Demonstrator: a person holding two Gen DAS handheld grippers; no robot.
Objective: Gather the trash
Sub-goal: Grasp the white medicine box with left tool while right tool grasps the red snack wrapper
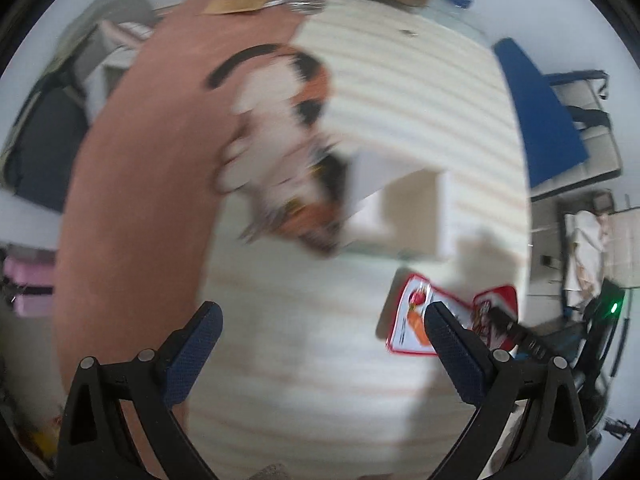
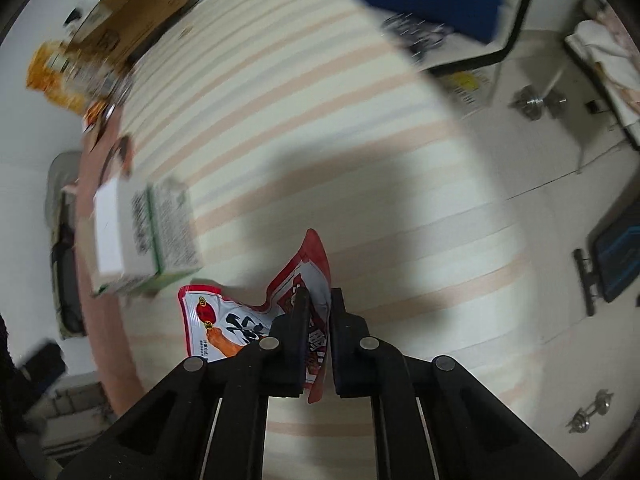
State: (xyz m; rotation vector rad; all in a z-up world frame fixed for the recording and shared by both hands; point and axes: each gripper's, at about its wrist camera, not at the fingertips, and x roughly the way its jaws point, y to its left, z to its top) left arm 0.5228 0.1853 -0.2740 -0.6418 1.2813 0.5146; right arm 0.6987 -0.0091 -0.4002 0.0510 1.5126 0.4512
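Observation:
A red-and-white snack wrapper [image 2: 224,320] lies on the striped tablecloth [image 2: 304,120]. My right gripper [image 2: 320,300] is shut on the wrapper's raised right edge, which stands pinched between the two black fingers. In the left wrist view the same wrapper [image 1: 416,320] lies at the lower right, with the right gripper's black tip on it. My left gripper [image 1: 324,320] hangs open above the cloth with nothing between its blue-padded fingers [image 1: 196,344]. An orange, black and white crumpled wrapper [image 1: 296,200], blurred, lies further off beside a white carton [image 1: 380,192].
A white and green carton [image 2: 140,236] sits left of the snack wrapper. Cardboard boxes [image 2: 132,12] and orange packets [image 2: 52,76] crowd the table's far end. A blue chair [image 1: 536,120] stands by the right edge. Dumbbells [image 2: 536,102] lie on the tiled floor.

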